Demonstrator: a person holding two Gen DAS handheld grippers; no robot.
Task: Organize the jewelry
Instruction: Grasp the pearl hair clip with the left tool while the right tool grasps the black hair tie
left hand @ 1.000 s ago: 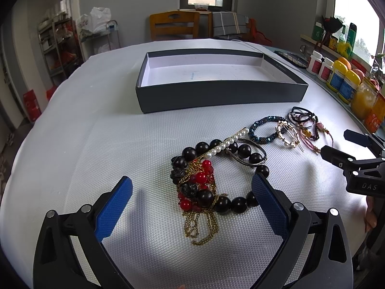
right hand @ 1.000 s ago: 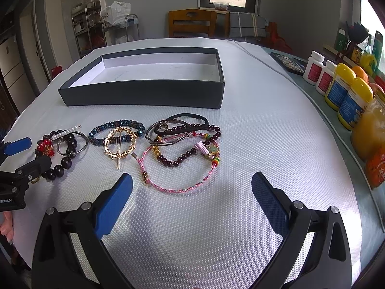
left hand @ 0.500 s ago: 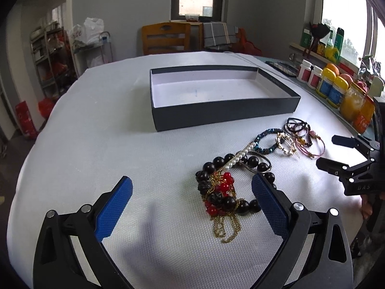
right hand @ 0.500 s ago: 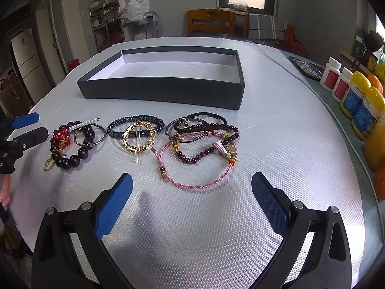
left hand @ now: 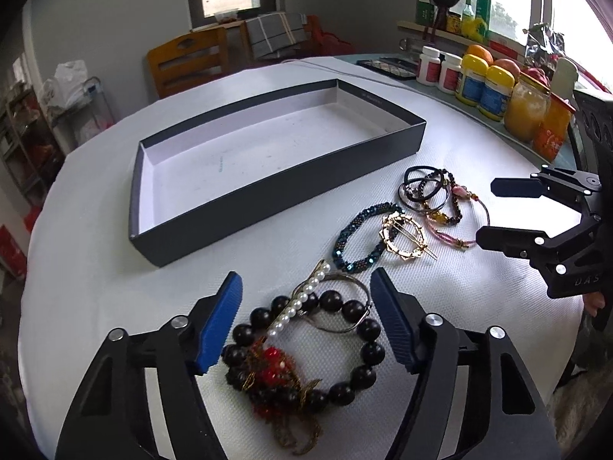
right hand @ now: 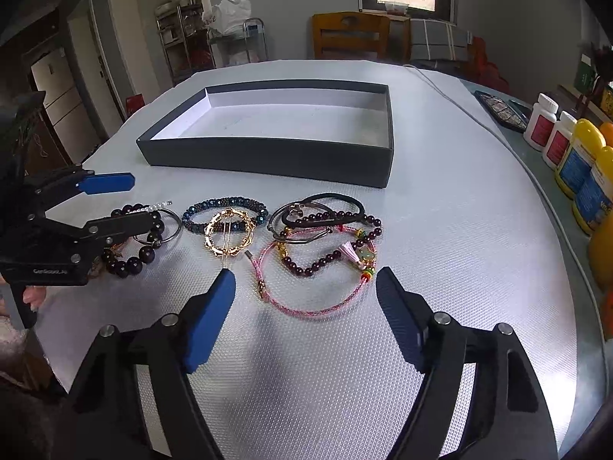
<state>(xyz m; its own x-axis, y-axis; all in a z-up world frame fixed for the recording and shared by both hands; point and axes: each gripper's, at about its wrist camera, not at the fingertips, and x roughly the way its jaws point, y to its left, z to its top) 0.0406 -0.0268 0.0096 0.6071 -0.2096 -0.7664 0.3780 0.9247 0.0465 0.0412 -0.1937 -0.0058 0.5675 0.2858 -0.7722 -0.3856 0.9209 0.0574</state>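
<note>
An empty dark box (left hand: 291, 176) with a white floor stands at the back of the table, also in the right wrist view (right hand: 268, 157). Jewelry lies in a row before it. My left gripper (left hand: 306, 322) is open and straddles the black bead bracelet (left hand: 367, 349) with the pearl pin (left hand: 302, 303) and red charms. A blue bead bracelet (right hand: 224, 207) and a gold hair clip (right hand: 230, 232) lie in the middle. My right gripper (right hand: 304, 320) is open, just short of the pink cord bracelet (right hand: 302, 306) and dark red beads (right hand: 325, 260).
Bottles and jars (left hand: 486, 84) line the table's right edge, also in the right wrist view (right hand: 574, 153). A grey cable (right hand: 479, 115) runs along the right side. A wooden chair (right hand: 350, 34) stands behind the table. A white textured cloth (right hand: 459, 249) covers the table.
My left gripper has moved forward and down over the black bead bracelet, which now lies between its fingers. My right gripper has come closer to the pink cord bracelet.
</note>
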